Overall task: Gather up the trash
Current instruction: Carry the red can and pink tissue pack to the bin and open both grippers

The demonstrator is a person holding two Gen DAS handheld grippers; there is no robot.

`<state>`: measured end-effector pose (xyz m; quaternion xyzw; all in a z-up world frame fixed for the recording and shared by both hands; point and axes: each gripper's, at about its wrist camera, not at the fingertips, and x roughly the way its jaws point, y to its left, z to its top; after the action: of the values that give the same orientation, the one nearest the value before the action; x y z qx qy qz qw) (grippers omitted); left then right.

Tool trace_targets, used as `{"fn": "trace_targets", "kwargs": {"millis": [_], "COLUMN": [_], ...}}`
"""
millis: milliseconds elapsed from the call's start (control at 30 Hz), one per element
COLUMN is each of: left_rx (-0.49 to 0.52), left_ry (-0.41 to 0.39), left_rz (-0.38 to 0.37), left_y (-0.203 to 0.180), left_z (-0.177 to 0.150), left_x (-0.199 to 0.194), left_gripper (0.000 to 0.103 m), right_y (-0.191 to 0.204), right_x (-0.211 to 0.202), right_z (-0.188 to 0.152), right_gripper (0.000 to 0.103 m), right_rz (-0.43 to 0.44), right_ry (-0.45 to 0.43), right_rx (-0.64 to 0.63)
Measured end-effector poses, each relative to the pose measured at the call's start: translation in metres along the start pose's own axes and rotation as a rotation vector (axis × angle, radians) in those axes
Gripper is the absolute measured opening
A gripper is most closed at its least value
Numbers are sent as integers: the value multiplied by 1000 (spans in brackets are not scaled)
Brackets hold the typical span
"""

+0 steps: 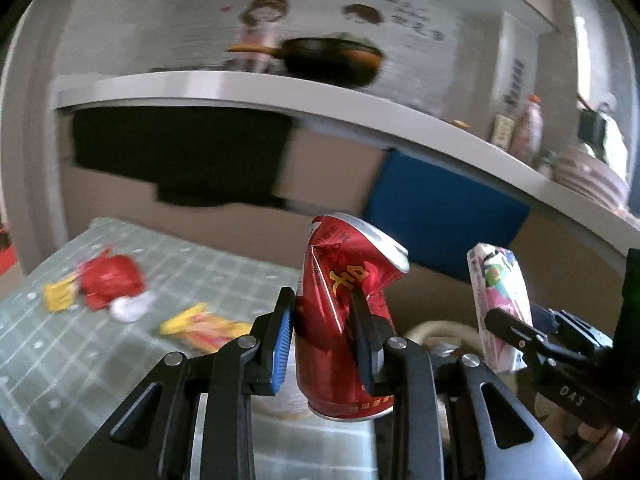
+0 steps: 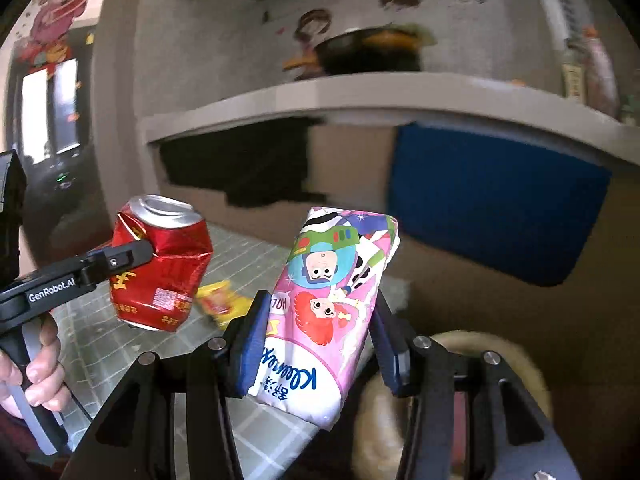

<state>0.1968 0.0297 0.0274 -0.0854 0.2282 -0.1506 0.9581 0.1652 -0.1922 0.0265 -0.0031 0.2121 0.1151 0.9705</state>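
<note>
Two grippers each held one piece of trash above the near edge of the tabletop (image 1: 120,352), which was covered with a pale green checked cloth. The left gripper (image 1: 322,320) had its fingers partly closed on a dented red can (image 1: 340,280), the pads pressing its crumpled middle; the can stood roughly upright, clear of the tabletop. The right gripper (image 2: 316,340) had its fingers about half open, clamped on the lower half of a tissue pack (image 2: 332,292) printed with cartoon figures, tilted with its top leaning right. Behind them, on the cloth, lay a red wrapper (image 1: 110,280), a white wad (image 1: 130,308) just beside it, and yellow wrappers (image 1: 200,326). A hand (image 2: 38,372) gripped the left gripper's handle.
</note>
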Motion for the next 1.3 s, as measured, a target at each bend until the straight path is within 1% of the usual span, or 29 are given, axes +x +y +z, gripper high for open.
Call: {"fn": "trace_targets", "kwargs": {"millis": [67,200,333,433,567,700,833,900,967,1067,1167,1233,1300], "left_rx": [30,89,133,149,172,155,91,91,120,154,165,169,146], "left_ry": [10,45,82,116,144,188,273,329,387,441,464,468,473], "left_rz": [-48,-111,-147,-168,-178,-209,-261,-248,-232,-233,-249,-261,-288], "left_y": [-25,-67,-98,-113,-128,-134,-137,-140,-145,-154,-161,-163,-161], "left_z": [-2,-12,-25,-33,-43,-52,-62,-71,-87,-107,-122,-126,-123], "left_x": [13,35,55,71,88,113,151,173,190,201,207,209,209], "left_gripper": [29,29,29,29,29,29,29,29,29,29,28,29,29], "right_y": [-20,-51,-85,-106,-126,-140,-149,-153,-157,-161,-165,-168,-168], "right_x": [-12,-29,-41,-42,-40,-33,-27,-24,-21,-16,-12,-11,-10], "right_z": [0,-1,-6,-11,-26,-38,-47,-50,-52,-56,-58,-59,-59], "right_gripper": [45,45,45,45,45,45,45,45,45,45,45,45,45], "right_rz": [-38,-99,-159,-176,-198,-213,-228,-244,-247,-255,-262,-263,-260], "right_ry": [-19,-38,-46,-42,-25,-7,7,15,23,34,42,47,51], "right_rx": [23,56,93,130,171,202,217,216,219,219,224,230,233]}}
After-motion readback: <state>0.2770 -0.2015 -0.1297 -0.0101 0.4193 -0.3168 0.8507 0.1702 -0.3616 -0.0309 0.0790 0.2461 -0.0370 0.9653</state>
